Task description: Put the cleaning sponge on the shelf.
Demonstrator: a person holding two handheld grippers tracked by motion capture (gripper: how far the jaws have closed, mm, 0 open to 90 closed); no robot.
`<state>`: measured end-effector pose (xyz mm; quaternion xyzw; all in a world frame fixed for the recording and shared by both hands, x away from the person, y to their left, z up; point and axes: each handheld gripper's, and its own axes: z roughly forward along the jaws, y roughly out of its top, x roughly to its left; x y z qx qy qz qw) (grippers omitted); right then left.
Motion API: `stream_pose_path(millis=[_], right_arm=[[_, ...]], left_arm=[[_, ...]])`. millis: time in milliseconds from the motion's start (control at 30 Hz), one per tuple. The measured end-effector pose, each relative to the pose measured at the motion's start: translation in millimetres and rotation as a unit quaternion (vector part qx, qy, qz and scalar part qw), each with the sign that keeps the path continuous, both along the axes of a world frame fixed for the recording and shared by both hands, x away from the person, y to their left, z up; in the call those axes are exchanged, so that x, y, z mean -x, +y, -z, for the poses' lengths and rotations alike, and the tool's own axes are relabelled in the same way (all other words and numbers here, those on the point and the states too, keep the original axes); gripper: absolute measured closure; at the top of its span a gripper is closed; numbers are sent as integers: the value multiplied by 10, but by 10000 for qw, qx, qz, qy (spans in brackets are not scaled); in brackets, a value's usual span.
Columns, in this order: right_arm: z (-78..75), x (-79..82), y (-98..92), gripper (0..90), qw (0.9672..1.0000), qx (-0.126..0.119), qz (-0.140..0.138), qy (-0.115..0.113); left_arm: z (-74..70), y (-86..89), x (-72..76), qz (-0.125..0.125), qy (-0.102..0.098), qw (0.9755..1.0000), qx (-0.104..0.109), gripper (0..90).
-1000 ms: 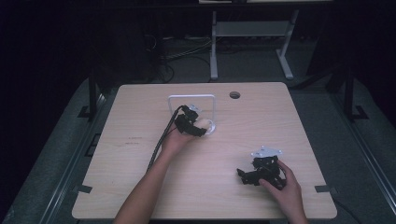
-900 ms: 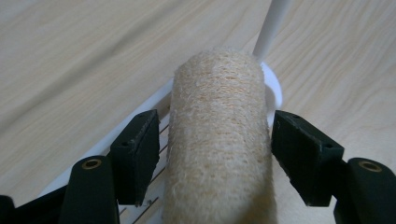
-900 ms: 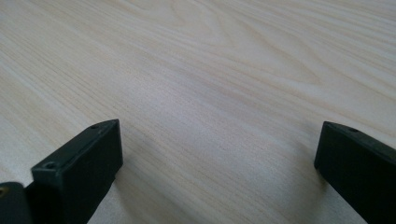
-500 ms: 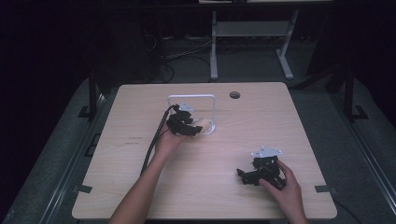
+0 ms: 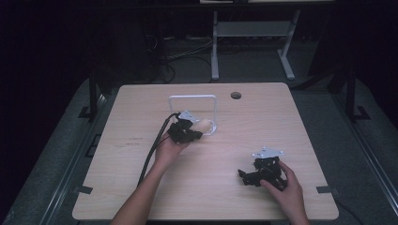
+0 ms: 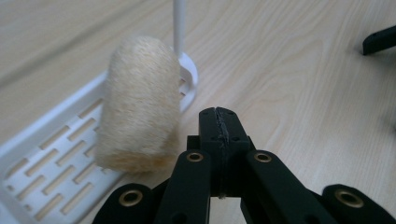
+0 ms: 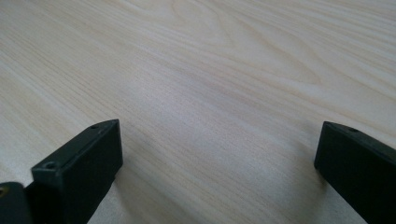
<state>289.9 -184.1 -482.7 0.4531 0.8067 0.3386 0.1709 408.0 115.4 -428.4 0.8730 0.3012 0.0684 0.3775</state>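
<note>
The left gripper (image 6: 218, 116) has just been closing and its fingers now meet with nothing between them, beside the cream fuzzy roll (image 6: 139, 100), not touching it. The roll stands on the near corner of the white slotted tray (image 6: 42, 154), just in front of the tray's thin upright post, near the middle of the counter (image 5: 141, 187). The right gripper (image 5: 244, 176) lies low toward the counter's near right corner, fingers (image 7: 77, 163) spread wide over bare wood, with open surface between the two grippers and a small round hole (image 5: 235, 95) near the far edge
</note>
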Motion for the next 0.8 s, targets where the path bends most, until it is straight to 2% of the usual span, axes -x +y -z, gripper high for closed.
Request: stream_pose_path(millis=[133, 300, 567, 800], right_arm=[[0, 0, 0, 6, 10000, 1, 0, 0], [0, 1, 1, 6, 10000, 1, -1, 1], [0, 1, 1, 6, 10000, 0, 0, 3], [0, 1, 1, 6, 10000, 0, 1, 3]], left_arm=[[110, -42, 26, 37, 109, 9999, -58, 900], [284, -90, 1, -41, 237, 9995, -222, 900], [326, -47, -71, -279, 241, 9990, -251, 900], [322, 12, -109, -379, 188, 9986, -323, 900]])
